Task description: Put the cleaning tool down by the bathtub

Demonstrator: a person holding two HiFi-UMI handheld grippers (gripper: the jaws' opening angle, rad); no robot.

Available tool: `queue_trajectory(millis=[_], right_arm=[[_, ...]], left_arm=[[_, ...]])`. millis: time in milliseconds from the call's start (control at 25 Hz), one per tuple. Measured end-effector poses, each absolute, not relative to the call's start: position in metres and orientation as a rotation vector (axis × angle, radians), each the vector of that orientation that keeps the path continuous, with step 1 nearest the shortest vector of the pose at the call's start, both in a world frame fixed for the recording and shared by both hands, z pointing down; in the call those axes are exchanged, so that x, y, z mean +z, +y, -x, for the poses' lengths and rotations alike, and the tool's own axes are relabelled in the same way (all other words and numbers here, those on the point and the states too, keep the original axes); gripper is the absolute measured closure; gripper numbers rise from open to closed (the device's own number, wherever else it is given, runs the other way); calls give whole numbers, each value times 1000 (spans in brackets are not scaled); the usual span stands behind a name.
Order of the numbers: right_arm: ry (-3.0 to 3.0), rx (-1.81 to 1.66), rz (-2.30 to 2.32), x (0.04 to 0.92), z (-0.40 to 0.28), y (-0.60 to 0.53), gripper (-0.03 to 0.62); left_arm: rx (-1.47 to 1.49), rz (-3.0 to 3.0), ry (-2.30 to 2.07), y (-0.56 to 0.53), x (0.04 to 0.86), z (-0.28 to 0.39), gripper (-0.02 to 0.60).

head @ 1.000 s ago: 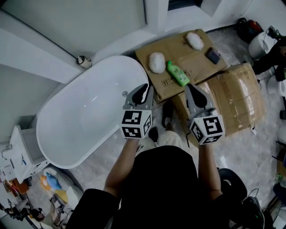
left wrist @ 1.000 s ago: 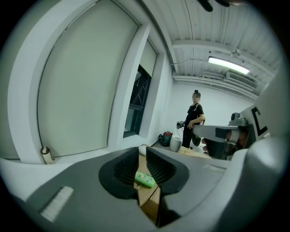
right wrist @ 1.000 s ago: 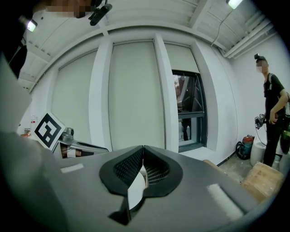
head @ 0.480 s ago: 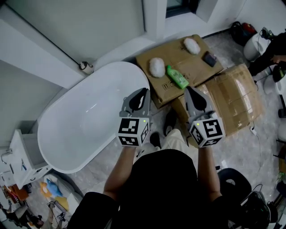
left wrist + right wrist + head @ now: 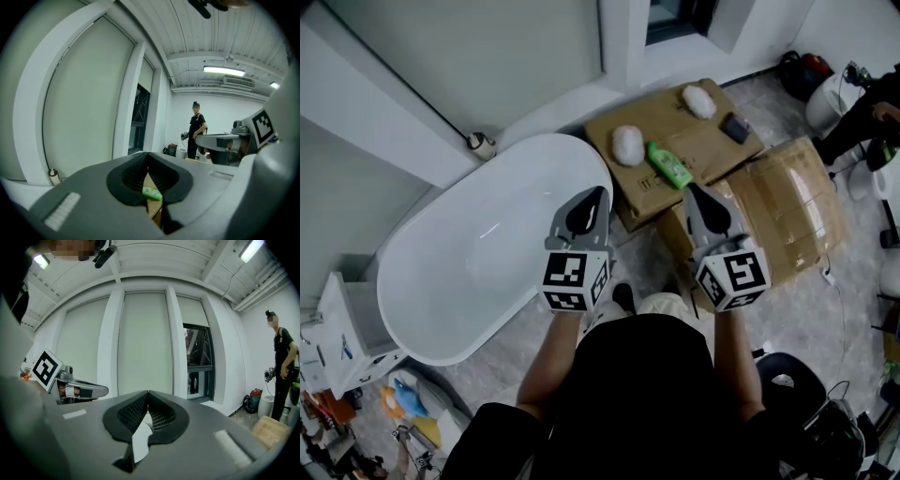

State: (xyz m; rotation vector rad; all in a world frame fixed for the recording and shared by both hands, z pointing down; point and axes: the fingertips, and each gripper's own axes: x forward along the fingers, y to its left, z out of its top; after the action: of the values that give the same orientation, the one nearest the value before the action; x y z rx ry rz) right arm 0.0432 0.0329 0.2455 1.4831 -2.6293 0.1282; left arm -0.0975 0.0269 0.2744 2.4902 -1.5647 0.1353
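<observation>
Left gripper [image 5: 596, 195]: jaws just drawn closed, tips together, nothing between them; held up at the end of the bathtub nearest the boxes.
Right gripper [image 5: 697, 192]: jaws closed tip to tip, empty; held level with the left one, above the edge of the boxes.
Bathtub [image 5: 469, 272]: white, oval, set slantwise along the wall.
Flat cardboard box [image 5: 712, 155]: on the floor just beside the bathtub's end.
Nearer white fluffy pad [image 5: 628, 143]: lying on the flat cardboard box, at the edge closest to the bathtub; held by neither gripper.
Farther white fluffy pad [image 5: 698, 100]: at the far corner of the same box.
Green bottle [image 5: 671, 165]: on its side between the two pads; also visible past the left gripper's closed tips in the left gripper view.
Small dark object [image 5: 735, 127]: on the box beyond the bottle; kind cannot be told.
Wrapped cardboard box [image 5: 787, 211]: right of the flat one, touching it.
</observation>
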Motion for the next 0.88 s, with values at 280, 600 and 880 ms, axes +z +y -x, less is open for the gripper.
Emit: queue_trajectory(millis=[280,600,880], right_arm=[[-2640,127,-1447,246,-40,43,586],[-2638,146,-1457,248,-55,51,586],[-2630,153,-1452,250,-58,58,586]], left_arm=[[145,-2493,-1566,35,274,92,581],[157,-2503,-1554,44,275,77,581],[160,-2496,-1542,48,278,73,583]])
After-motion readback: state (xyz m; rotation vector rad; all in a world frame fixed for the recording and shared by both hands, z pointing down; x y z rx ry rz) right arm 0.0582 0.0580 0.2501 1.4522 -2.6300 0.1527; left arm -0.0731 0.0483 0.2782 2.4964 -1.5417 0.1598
